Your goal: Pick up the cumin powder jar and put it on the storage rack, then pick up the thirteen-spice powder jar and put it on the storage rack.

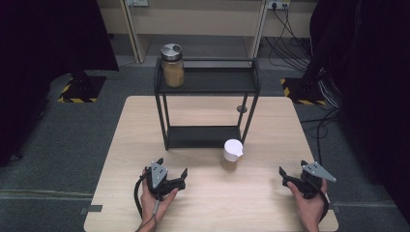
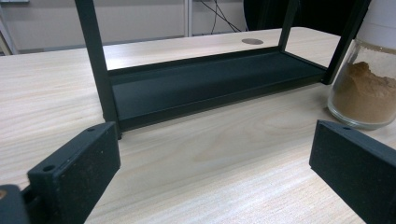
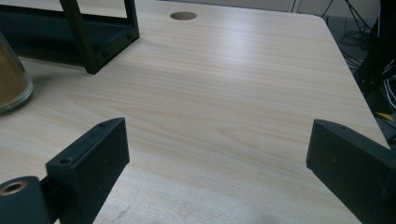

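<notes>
Left tool (image 1: 171, 170): we see it held in the person's left hand (image 1: 157, 195) near the front edge of the tabletop (image 1: 270, 140), jaws spread wide with nothing between them; in the left gripper view they frame bare wood.
Right tool (image 1: 292, 170): we find it in the right hand (image 1: 309, 203) at the front right of the tabletop, jaws likewise wide and empty.
Rack (image 1: 207, 79): a black two-tier shelf stands at the middle of the tabletop, toward the back.
Metal-lidded jar (image 1: 172, 65): we see it upright on the left end of the rack's top shelf, filled with a tan substance.
White-lidded jar (image 1: 232, 154): it stands on the tabletop just in front of the rack's right front leg, between the two tools, holding brown powder.
Grommet hole (image 1: 241, 108): we note it in the tabletop behind the rack's right side.
</notes>
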Available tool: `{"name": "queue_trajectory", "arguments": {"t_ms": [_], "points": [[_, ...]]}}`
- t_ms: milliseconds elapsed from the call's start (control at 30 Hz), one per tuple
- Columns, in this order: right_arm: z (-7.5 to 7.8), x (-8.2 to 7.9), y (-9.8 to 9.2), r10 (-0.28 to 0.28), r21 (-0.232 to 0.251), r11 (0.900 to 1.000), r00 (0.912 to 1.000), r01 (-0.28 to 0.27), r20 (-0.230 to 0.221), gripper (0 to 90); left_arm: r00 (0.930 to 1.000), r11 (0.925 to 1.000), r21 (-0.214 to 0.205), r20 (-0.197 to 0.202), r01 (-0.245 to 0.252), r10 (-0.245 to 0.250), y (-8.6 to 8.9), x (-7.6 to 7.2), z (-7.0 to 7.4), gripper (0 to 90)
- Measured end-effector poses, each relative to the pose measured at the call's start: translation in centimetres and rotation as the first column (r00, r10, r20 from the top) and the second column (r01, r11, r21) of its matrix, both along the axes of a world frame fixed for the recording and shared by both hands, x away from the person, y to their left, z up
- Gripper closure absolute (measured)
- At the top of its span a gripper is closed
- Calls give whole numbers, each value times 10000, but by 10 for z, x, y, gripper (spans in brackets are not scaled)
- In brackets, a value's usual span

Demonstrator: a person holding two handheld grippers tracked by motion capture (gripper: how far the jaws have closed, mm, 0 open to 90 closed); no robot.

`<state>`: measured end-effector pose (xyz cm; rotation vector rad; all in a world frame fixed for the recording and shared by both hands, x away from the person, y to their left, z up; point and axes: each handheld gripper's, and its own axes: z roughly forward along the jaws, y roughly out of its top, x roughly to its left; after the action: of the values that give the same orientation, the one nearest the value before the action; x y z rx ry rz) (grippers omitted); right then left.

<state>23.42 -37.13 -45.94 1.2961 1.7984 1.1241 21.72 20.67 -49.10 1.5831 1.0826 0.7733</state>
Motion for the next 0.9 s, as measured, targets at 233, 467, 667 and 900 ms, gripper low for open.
{"name": "queue_trajectory", "arguments": {"t_ms": [233, 467, 667, 900], "points": [[0, 0, 0, 8, 10, 10000, 10000, -8, -34, 60, 10000, 10000, 18, 18, 32, -32, 0, 0, 0, 12], [0, 1, -1, 11, 68, 10000, 10000, -10, -52, 61, 10000, 10000, 79, 46, 34, -34, -1, -1, 0, 12], [0, 0, -3, 22, 163, 9999, 10000, -22, -23, 60, 10000, 9999, 105, 35, 37, -37, -2, -1, 0, 12], [-5, -1, -11, 185, 995, 9948, 9997, -200, 156, 37, 10000, 10000, 52, 47, 49, -50, -2, -1, 0, 12]]}}
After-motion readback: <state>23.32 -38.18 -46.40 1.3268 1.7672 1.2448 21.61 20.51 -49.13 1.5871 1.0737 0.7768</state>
